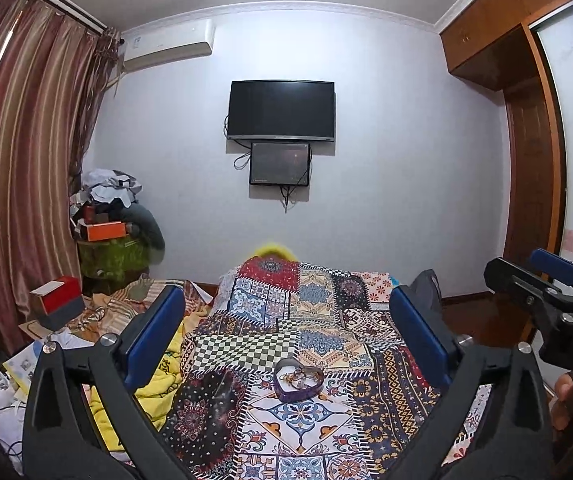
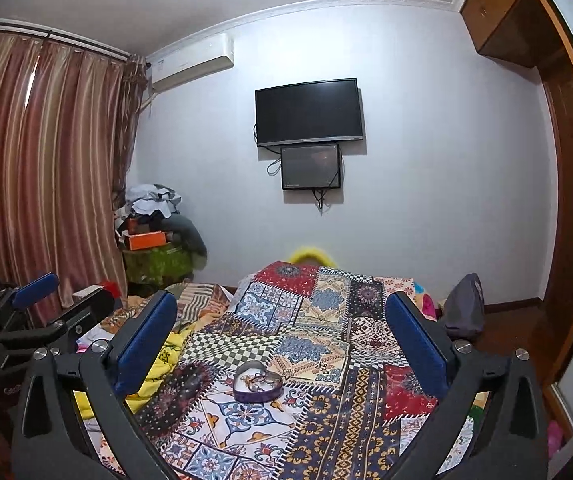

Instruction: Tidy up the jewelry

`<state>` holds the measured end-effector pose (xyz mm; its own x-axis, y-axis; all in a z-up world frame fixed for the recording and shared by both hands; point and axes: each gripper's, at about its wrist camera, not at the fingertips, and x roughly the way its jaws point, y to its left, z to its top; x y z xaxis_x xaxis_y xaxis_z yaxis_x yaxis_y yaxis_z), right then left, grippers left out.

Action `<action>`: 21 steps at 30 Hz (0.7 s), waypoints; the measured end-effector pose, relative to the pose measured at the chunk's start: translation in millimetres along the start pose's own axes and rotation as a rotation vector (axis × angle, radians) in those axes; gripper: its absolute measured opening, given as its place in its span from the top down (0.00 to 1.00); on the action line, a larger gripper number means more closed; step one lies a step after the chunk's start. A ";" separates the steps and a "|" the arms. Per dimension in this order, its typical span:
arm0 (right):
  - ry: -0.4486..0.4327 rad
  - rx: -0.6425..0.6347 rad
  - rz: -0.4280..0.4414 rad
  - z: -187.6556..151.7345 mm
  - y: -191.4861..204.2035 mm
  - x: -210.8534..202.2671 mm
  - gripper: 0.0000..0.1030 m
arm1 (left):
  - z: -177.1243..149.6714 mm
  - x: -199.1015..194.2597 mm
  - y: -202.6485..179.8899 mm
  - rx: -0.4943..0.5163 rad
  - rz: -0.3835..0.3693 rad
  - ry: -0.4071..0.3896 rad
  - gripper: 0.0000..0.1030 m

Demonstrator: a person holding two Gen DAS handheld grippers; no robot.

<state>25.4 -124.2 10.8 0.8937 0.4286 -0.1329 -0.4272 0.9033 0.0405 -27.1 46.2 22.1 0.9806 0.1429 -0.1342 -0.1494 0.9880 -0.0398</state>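
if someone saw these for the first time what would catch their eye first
Probably the loud patchwork bedspread filling the middle of both views, with a small heart-shaped tin of tangled jewelry sitting on it. Next, the black TV on the pale far wall, with a smaller screen just below it. Both pairs of tongs, left and right, are open and frame the bed, holding nothing.

claws: 2 | heart-shaped boxes: 1 | wall screens: 2 | air conditioners: 1
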 end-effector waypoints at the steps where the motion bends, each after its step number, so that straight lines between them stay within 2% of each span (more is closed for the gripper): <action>1: 0.000 0.000 0.001 0.2 -0.4 -0.6 0.00 | -0.4 0.5 0.5 -0.003 0.000 0.002 0.01; 21: 0.026 0.001 0.013 2.7 -0.4 -2.9 0.00 | -3.8 4.5 -0.5 -0.009 0.003 0.016 0.01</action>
<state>23.2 -125.7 13.8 0.8843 0.4395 -0.1577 -0.4384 0.8977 0.0437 -23.1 46.1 17.7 0.9779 0.1453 -0.1504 -0.1541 0.9869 -0.0484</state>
